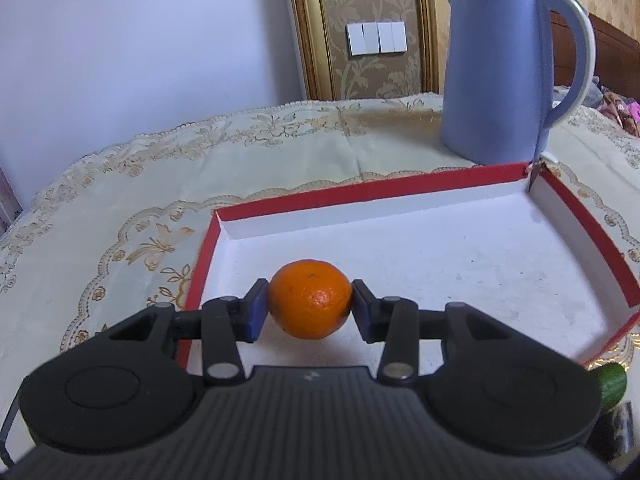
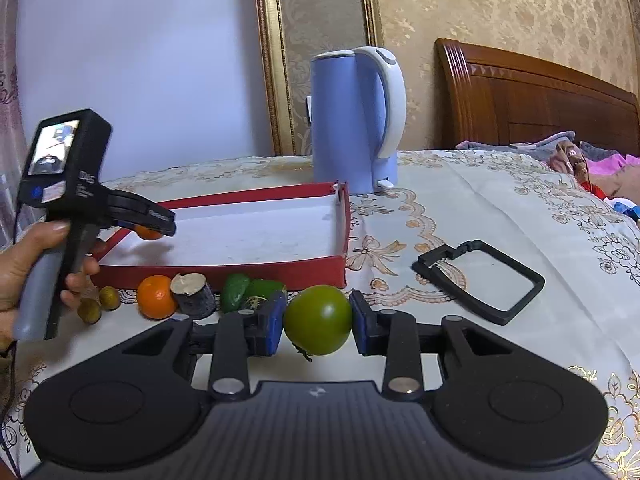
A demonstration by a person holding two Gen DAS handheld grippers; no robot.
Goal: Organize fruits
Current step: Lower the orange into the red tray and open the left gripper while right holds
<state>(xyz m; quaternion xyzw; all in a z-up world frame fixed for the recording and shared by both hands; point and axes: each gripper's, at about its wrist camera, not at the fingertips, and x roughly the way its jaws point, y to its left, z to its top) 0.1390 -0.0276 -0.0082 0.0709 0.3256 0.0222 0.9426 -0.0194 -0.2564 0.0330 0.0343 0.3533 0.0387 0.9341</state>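
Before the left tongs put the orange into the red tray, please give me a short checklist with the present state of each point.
1. Left tongs shut on the orange: ok.
2. Orange is over the red tray: ok.
3. White floor under it free of other fruit: ok.
4. Blue kettle stands behind the tray, outside it: ok.
5. Right tongs hold the green fruit, in front of the tray: ok.
6. Orange height above the floor: cannot tell.

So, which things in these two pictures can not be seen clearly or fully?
- Green cucumber-like vegetable, left wrist view: cut off behind the left gripper's body.
- Orange mandarin held over the red cardboard tray, right wrist view: mostly hidden by the left gripper's fingers.
- Two small brown round fruits: too small to identify.
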